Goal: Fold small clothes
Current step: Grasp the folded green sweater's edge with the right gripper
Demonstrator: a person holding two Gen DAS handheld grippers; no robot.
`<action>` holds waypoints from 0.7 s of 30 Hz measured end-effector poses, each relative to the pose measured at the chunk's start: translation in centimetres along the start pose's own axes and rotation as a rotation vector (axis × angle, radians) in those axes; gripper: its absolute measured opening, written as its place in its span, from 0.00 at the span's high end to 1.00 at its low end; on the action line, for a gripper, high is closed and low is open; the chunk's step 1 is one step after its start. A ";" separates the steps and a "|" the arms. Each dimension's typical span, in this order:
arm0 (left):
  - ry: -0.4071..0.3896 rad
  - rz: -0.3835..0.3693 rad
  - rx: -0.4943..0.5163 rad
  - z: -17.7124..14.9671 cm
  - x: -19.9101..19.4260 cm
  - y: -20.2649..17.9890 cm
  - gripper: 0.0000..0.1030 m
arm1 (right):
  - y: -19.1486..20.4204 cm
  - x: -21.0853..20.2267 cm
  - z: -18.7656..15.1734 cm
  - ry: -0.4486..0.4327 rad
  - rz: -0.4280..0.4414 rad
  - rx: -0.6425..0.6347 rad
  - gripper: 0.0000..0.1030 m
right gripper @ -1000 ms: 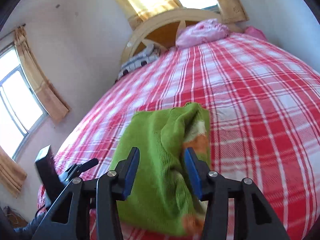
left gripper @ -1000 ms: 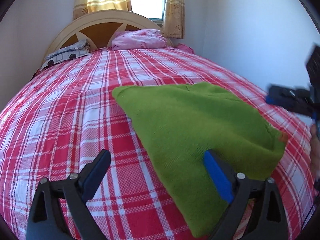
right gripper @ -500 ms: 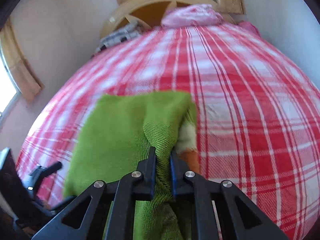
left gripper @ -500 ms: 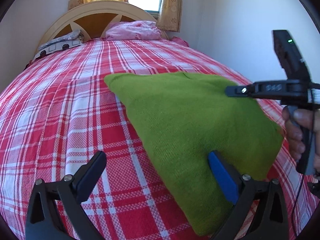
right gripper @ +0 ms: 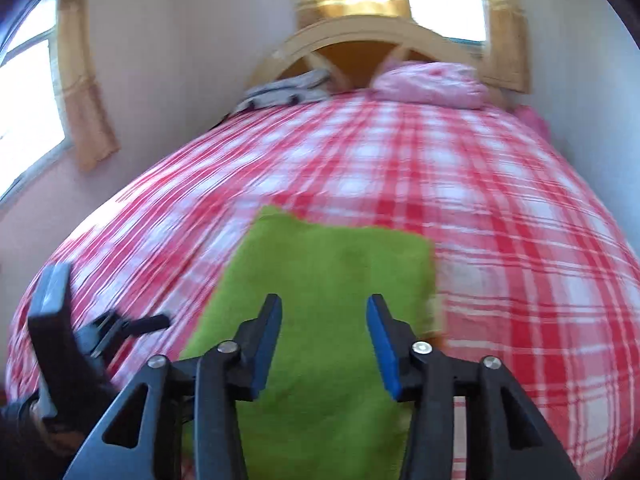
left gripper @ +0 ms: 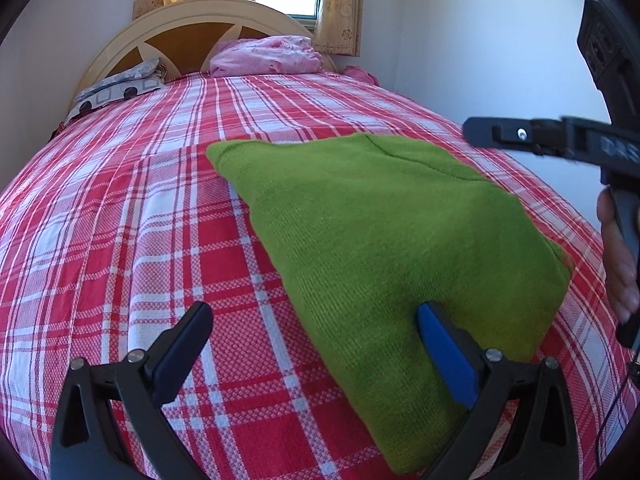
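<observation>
A folded green knit garment (left gripper: 384,240) is lying flat on a bed dressed in a red-and-white plaid bedspread (left gripper: 120,216), toward the near side of the mattress, as two hand-held grippers are working above it. At the left, the left gripper (left gripper: 316,328) is hovering low with its jaws standing wide apart and nothing between the pads; one finger is hanging over the bare plaid, the other, with its blue pad, over the near part of the garment. Whether that pad is touching the knit cannot be told. At the right of the same view, a hand (left gripper: 620,264) is gripping the handle of the right gripper (right gripper: 324,312), which is hanging over the green cloth with its jaws opening, about half spread; the pads are clear of the fabric and gripping nothing. Seen from the right wrist, the picture is blurred. At the head of the bed, a patterned pillow (left gripper: 116,90) is resting at the left and a crumpled pink cloth (left gripper: 266,56) toward the right, both against the arched wooden headboard (left gripper: 188,20).
</observation>
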State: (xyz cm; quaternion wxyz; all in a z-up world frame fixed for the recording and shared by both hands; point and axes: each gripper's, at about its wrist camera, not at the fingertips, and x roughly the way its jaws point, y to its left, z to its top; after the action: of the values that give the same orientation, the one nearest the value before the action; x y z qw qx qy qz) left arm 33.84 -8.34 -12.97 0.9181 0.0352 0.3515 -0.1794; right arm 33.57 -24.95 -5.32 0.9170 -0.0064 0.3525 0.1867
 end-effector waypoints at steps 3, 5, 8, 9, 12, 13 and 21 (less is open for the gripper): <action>0.006 -0.005 -0.007 0.0 0.1 0.1 0.00 | 1.4 2.7 -1.6 0.098 -0.034 -0.089 0.55; 0.015 -0.015 -0.013 0.0 0.3 0.2 0.00 | -0.1 4.4 -2.9 0.152 -0.107 -0.068 0.55; 0.029 -0.024 -0.013 0.0 0.6 0.2 0.00 | -1.8 4.2 -2.9 0.148 -0.064 -0.002 0.55; 0.031 -0.024 -0.013 0.0 0.7 0.2 0.00 | -1.5 4.2 -2.7 0.158 -0.074 -0.015 0.55; 0.035 -0.025 -0.020 0.1 0.8 0.3 0.00 | 0.0 3.4 -1.6 0.137 -0.102 -0.041 0.54; 0.037 -0.027 -0.023 0.0 0.8 0.4 0.00 | 0.6 3.0 -1.0 0.106 -0.074 -0.051 0.53; 0.059 -0.038 -0.044 0.2 1.3 0.7 0.00 | 2.2 8.1 -0.4 0.225 -0.070 -0.100 0.48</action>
State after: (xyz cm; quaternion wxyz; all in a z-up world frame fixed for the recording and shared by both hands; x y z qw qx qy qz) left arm 35.12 -8.12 -13.77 0.9043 0.0136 0.3831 -0.1877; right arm 38.05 -20.23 -10.62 0.8762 -0.0853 0.4427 0.1700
